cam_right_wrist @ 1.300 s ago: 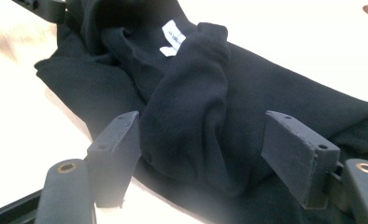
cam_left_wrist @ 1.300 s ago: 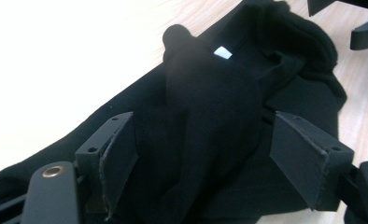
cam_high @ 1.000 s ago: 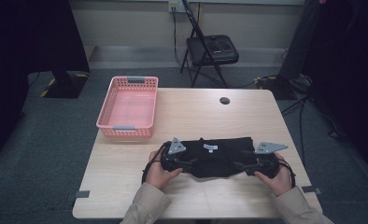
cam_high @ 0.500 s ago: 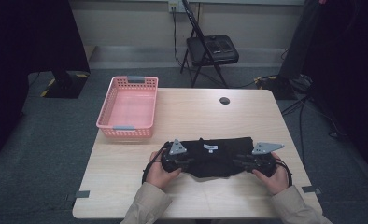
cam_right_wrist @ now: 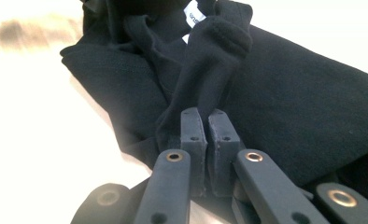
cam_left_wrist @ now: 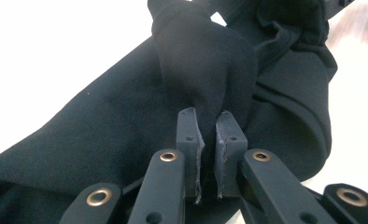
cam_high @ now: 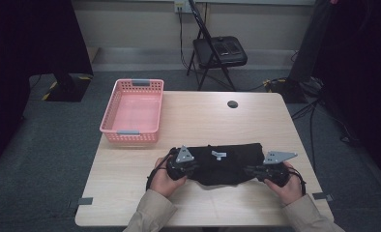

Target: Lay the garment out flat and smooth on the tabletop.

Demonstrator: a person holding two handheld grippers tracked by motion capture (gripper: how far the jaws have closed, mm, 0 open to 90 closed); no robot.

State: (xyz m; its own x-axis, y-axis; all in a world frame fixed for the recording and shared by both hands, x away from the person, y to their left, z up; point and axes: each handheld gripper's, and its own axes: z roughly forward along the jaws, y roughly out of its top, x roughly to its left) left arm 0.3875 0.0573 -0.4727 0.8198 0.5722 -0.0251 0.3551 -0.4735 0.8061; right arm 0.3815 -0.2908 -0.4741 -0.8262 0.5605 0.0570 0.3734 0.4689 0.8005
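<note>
Nearest, at the front edge of the bench (cam_high: 130,193): two sleeved forearms coming in from below, each hand wrapped around a gripper. Left gripper (cam_high: 187,166) clenched on a pinched-up fold of the black garment (cam_high: 225,162) at its left end, jaws just closed on the cloth, the fold bunched between the pads in the left gripper view (cam_left_wrist: 210,135). Right gripper (cam_high: 253,170) likewise clamped on a raised fold at the garment's right end, jaws just closed, cloth squeezed between the pads in the right gripper view (cam_right_wrist: 206,130). Garment folded, lying flat across the near middle of the bench, white label (cam_high: 218,154) on top. Farther back, a pink basket (cam_high: 133,130) at the left rear corner, well apart from the garment. A small dark round spot (cam_high: 233,104) near the far edge. Beyond the bench, a black folding chair (cam_high: 220,50) on the floor.
</note>
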